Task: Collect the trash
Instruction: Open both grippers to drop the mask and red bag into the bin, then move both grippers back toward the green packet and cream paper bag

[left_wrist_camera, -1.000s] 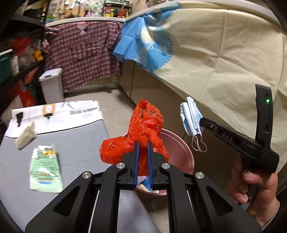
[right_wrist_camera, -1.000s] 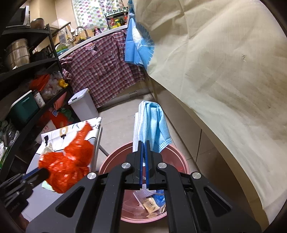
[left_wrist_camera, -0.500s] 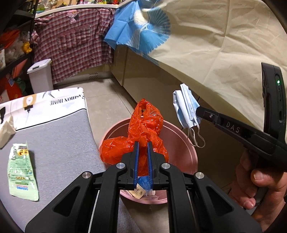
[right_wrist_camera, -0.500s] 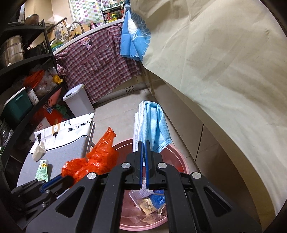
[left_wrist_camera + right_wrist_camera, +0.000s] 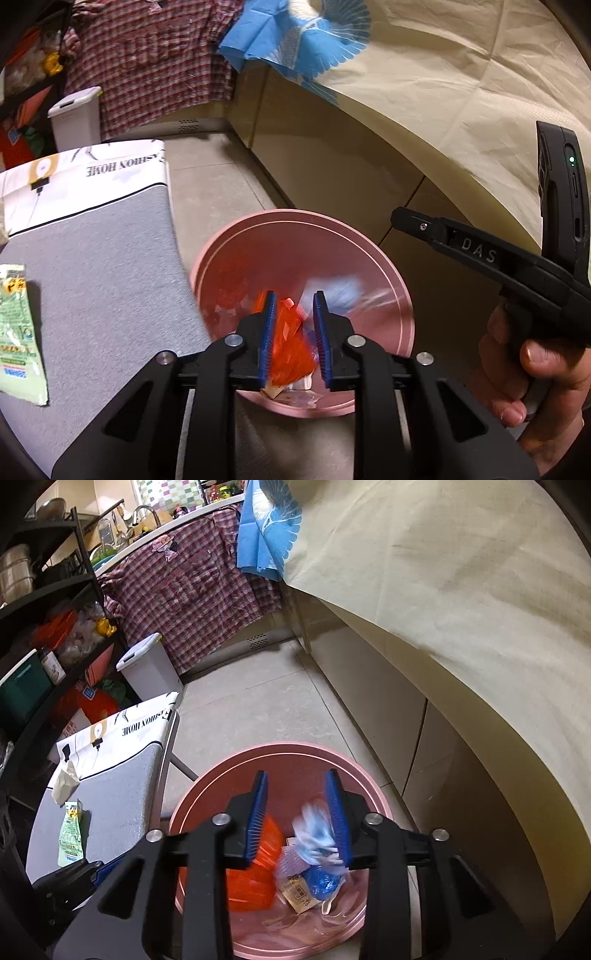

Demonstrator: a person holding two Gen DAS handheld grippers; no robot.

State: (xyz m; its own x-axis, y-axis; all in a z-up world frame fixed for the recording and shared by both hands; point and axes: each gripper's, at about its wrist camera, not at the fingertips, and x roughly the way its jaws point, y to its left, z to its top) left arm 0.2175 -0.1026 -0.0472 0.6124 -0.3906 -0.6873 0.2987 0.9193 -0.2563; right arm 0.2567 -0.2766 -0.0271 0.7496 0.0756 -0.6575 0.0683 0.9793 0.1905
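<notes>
A pink round bin (image 5: 369, 251) (image 5: 295, 753) stands on the floor beside the grey table (image 5: 92, 277) (image 5: 118, 794). My left gripper (image 5: 294, 301) is open over the bin; the orange plastic bag (image 5: 288, 347) (image 5: 255, 871) is blurred, dropping inside. My right gripper (image 5: 298, 781) is open above the bin; the blue face mask (image 5: 314, 834) (image 5: 340, 291) is blurred, falling into it. A green packet (image 5: 14, 325) (image 5: 72, 834) and a crumpled white tissue (image 5: 64, 781) lie on the table.
A cream cloth (image 5: 443, 590) drapes over the counter on the right. A white lidded bin (image 5: 147, 668) stands by a hanging plaid shirt (image 5: 192, 590). Black shelves (image 5: 44, 590) with clutter are on the left. More trash (image 5: 317, 882) lies in the pink bin.
Both grippers have opened. The orange bag left my left gripper and the face mask left my right gripper; both are falling into the pink bin.
</notes>
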